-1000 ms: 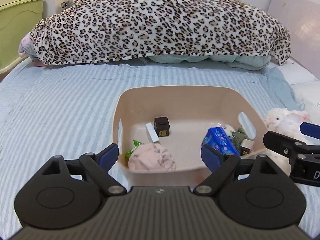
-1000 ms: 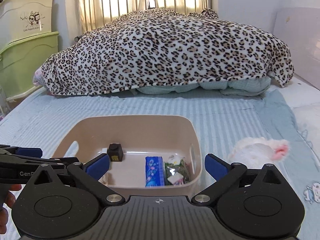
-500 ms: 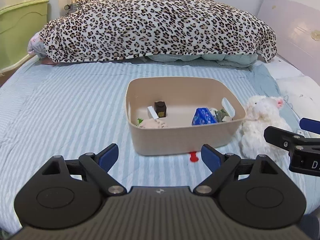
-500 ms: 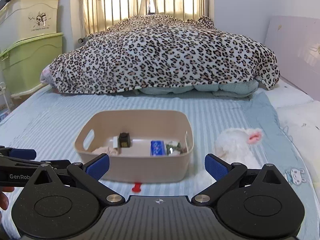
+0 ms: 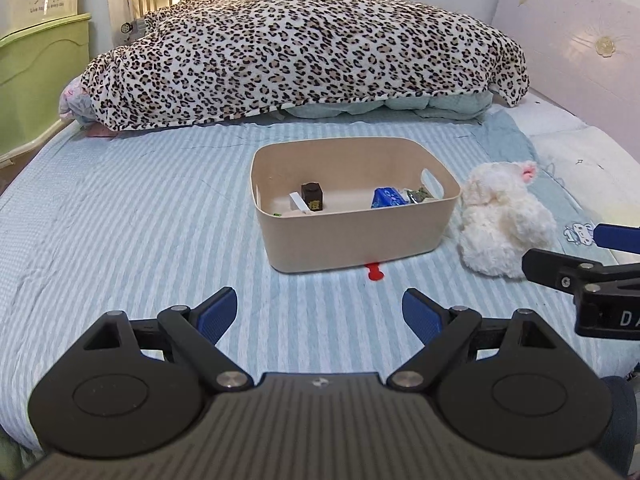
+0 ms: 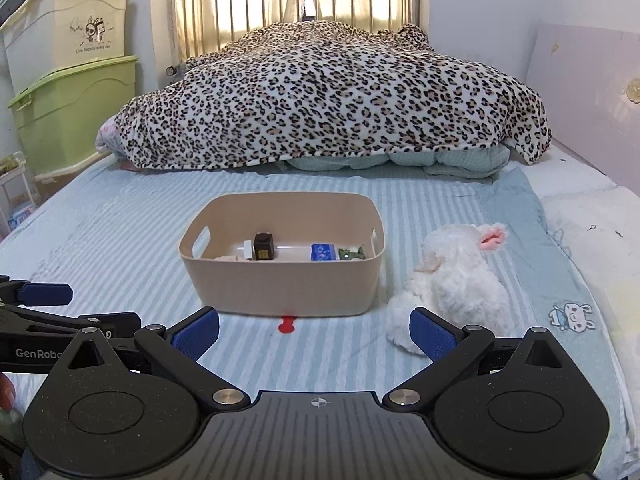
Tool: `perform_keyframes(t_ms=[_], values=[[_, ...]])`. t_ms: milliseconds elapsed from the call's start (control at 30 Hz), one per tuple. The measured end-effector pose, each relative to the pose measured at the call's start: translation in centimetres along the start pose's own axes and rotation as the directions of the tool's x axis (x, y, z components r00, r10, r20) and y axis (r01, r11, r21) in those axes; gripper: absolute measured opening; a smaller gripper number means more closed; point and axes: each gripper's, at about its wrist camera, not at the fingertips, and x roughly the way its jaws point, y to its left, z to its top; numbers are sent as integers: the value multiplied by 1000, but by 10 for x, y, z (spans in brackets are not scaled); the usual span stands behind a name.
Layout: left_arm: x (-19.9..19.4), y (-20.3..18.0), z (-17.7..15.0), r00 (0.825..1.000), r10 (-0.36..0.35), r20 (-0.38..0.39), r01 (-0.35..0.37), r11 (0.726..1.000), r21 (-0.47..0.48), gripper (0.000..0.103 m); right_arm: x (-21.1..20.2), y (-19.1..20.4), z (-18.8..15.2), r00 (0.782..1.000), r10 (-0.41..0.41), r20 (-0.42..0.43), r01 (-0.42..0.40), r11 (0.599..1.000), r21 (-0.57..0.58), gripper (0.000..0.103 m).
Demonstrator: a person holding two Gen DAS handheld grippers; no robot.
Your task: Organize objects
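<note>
Centrally on the striped blue bedsheet [image 5: 140, 220] sits a smooth beige plastic bin [image 5: 352, 236] with rounded corners, holding a dark cube [image 5: 312, 197] and a blue packet [image 5: 386, 198]. Fluffy white plush toy [image 5: 502, 220] lies just right of the bin. Only the right view shows stacked storage boxes [image 6: 68, 76]. Left gripper [image 5: 320, 312] and right gripper [image 6: 314, 334] hover near the bin, fingers wide, empty.

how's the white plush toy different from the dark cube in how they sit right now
The white plush toy lies on the striped bedsheet outside the beige bin, to its right; the dark cube sits inside the bin. The plush is fluffy, white and far bigger; the cube is small, dark and hard-edged. Neither is held: both grippers are open.
</note>
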Motion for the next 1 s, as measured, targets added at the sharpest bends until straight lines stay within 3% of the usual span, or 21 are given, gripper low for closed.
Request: perform_keyframes(t_ms=[533, 667, 1000], values=[[-39, -4, -21, 1000, -24, 3, 24, 999, -46, 91, -25, 3, -25, 1000, 7, -15, -7, 1000, -22, 103], [-43, 0, -24, 1000, 1, 10, 0, 999, -44, 93, -27, 2, -30, 999, 18, -30, -19, 1000, -20, 103], [-36, -3, -29, 1000, -14, -16, 13, 998, -60, 93, -33, 0, -31, 1000, 14, -12, -14, 1000, -15, 103]])
